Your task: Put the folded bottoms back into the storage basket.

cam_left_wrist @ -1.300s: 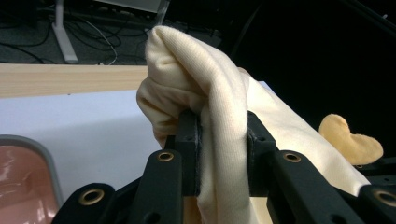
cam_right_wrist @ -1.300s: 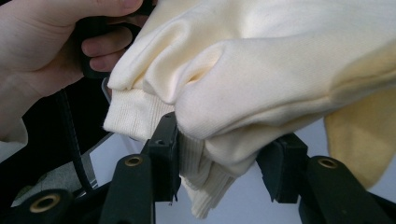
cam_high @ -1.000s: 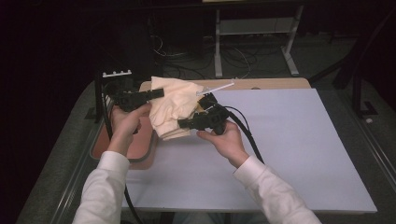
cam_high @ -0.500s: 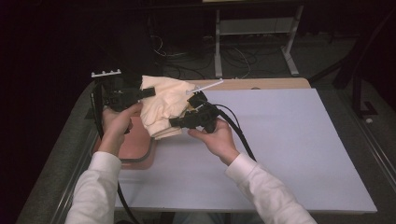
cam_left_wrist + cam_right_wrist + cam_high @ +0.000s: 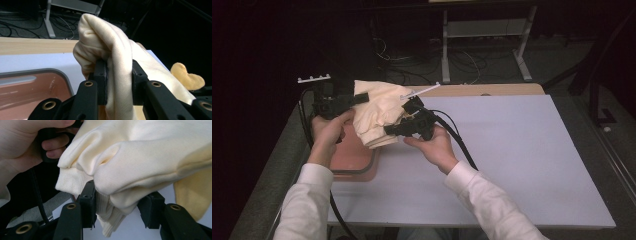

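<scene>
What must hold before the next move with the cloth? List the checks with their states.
1. Left gripper shut on the cloth: ok.
2. Right gripper shut on the cloth: ok, a thick bunch fills its jaws.
3. Cloth lifted off the tray: cannot tell, its lower edge hangs close to it.
4. Cloth spread flat between the grippers: not ok, it is bunched.
5. White mat free to the right for laying it down: ok.

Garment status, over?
Left gripper shut on cream garment. Right gripper shut on its ribbed hem. Garment held above pink tray. Nothing in the way.
</scene>
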### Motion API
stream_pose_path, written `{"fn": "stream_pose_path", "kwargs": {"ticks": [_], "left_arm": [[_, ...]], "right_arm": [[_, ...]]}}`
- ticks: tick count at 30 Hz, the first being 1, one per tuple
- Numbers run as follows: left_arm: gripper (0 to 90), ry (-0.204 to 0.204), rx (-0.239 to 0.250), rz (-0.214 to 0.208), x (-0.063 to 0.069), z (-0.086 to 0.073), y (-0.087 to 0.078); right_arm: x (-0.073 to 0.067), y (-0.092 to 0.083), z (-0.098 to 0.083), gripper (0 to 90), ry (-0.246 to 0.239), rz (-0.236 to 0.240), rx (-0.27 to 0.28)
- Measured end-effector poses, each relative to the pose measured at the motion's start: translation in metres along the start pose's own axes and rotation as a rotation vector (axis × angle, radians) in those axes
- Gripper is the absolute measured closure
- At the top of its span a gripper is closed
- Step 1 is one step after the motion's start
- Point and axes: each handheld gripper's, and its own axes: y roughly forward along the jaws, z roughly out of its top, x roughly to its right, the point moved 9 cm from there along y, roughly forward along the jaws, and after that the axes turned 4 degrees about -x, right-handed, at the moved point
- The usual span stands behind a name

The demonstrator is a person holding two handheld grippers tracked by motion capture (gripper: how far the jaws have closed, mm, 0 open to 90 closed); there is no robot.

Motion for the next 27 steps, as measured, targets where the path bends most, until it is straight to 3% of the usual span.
{"fn": "stream_pose_path", "kwargs": {"ticks": [27], "left_arm": [[72.1,-0.018,0.031,0.059,-0.042,0.001,-0.034]], "right_arm": [[-0.020,0.051,0.018,52.4,-0.033,0.037,-0.007]]}}
